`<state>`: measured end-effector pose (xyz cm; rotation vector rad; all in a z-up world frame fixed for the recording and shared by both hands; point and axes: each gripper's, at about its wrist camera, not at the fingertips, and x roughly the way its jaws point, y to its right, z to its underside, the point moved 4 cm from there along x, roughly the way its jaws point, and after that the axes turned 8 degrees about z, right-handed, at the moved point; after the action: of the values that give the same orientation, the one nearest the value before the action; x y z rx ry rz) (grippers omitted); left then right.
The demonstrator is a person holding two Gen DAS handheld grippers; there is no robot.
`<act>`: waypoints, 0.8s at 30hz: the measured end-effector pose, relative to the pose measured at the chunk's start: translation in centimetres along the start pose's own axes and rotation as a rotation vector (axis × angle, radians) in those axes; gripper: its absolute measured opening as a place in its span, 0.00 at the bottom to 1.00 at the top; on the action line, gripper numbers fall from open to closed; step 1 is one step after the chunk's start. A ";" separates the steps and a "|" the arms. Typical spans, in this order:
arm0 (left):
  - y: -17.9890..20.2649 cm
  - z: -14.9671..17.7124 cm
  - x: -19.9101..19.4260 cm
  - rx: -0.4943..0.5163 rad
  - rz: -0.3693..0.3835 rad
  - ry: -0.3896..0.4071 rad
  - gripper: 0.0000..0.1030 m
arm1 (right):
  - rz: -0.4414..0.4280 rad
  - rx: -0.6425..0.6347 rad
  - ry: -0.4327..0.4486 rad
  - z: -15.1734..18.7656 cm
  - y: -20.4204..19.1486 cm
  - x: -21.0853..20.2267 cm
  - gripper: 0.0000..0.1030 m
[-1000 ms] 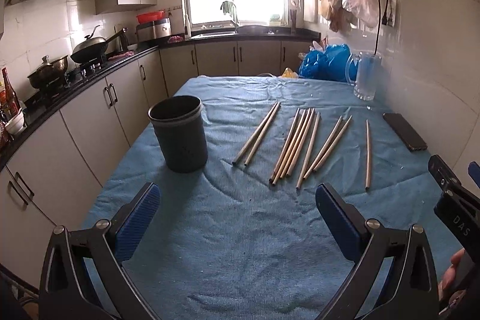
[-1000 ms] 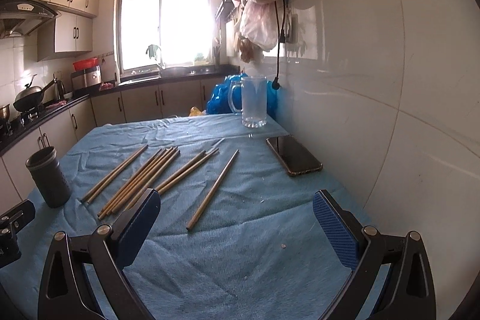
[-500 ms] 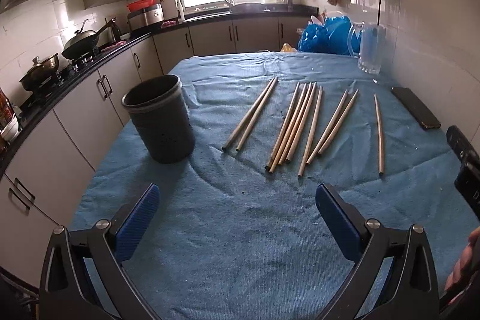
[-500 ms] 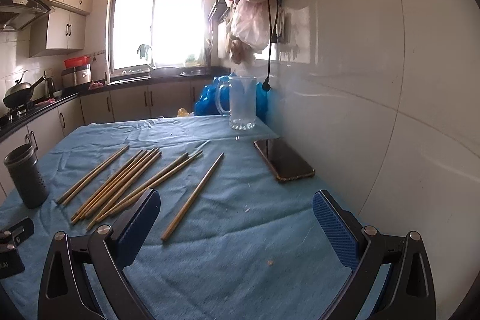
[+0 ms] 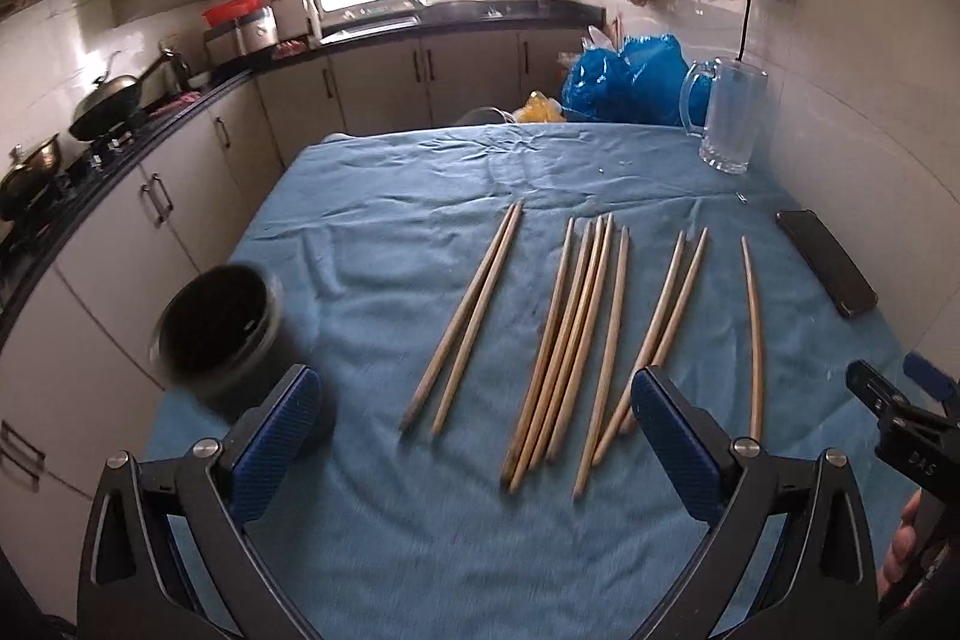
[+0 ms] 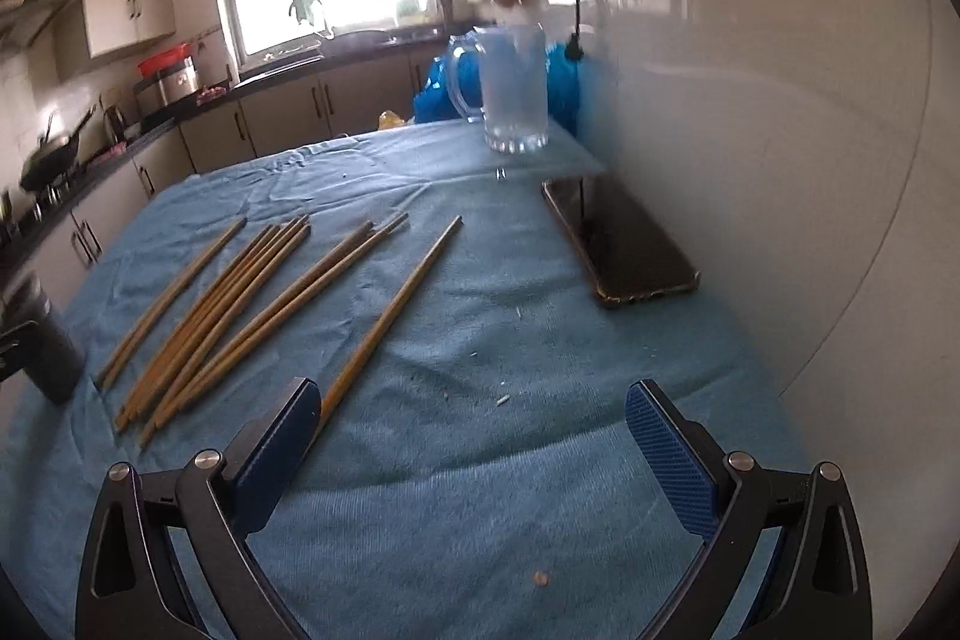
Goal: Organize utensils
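Both handheld tools hang over a table spread with a wrinkled blue cloth (image 5: 420, 196), and neither grips anything. The left gripper (image 5: 474, 418) has its two blue-padded fingers spread wide apart above the near ends of the long wooden chopsticks (image 5: 576, 328), which lie flat on the cloth in loose groups: a pair on the left, a tight bunch in the middle with one more just beside it, another pair further right, and a single curved chopstick (image 5: 753, 334) lying alone at the right end of the row. All of them point roughly away toward the window.

A dark round plastic utensil holder (image 5: 219, 331) stands upright near the table's left edge, just beyond the left gripper's left finger and well apart from the nearest chopsticks. It looks empty, though its inside is dark.

The right gripper (image 6: 468, 427) is likewise spread open over bare cloth, its left finger (image 6: 279, 451) close to the near tip of that single chopstick (image 6: 393, 313); I cannot tell whether they touch. From this side the holder (image 6: 45, 349) sits at the far left, blurred.

A black smartphone (image 6: 621, 244) lies flat by the white tiled wall, and a clear glass mug with a handle (image 6: 516, 91) stands at the far corner, with blue plastic bags (image 5: 624, 79) behind it.
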<state>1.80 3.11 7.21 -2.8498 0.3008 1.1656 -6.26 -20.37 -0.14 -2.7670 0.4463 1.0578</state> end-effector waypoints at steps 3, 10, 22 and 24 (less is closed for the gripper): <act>-0.1 -2.3 2.6 -0.019 0.025 -0.040 0.88 | -0.034 0.042 -0.035 -0.9 0.8 1.1 1.00; -1.0 -4.1 8.6 -0.061 -0.003 -0.182 0.69 | -0.120 0.051 -0.102 -3.2 -0.3 3.5 0.97; 0.3 -0.6 12.9 -0.053 0.114 -0.270 0.23 | -0.183 0.002 -0.151 -2.8 -2.9 6.0 0.85; 0.5 -0.8 13.0 -0.045 0.150 -0.258 0.23 | -0.179 -0.003 -0.157 -2.8 -3.3 6.4 0.85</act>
<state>11.29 0.40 -1.27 -2.7089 0.4863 1.5672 1.15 -19.37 -2.24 -2.6400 0.1737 1.2181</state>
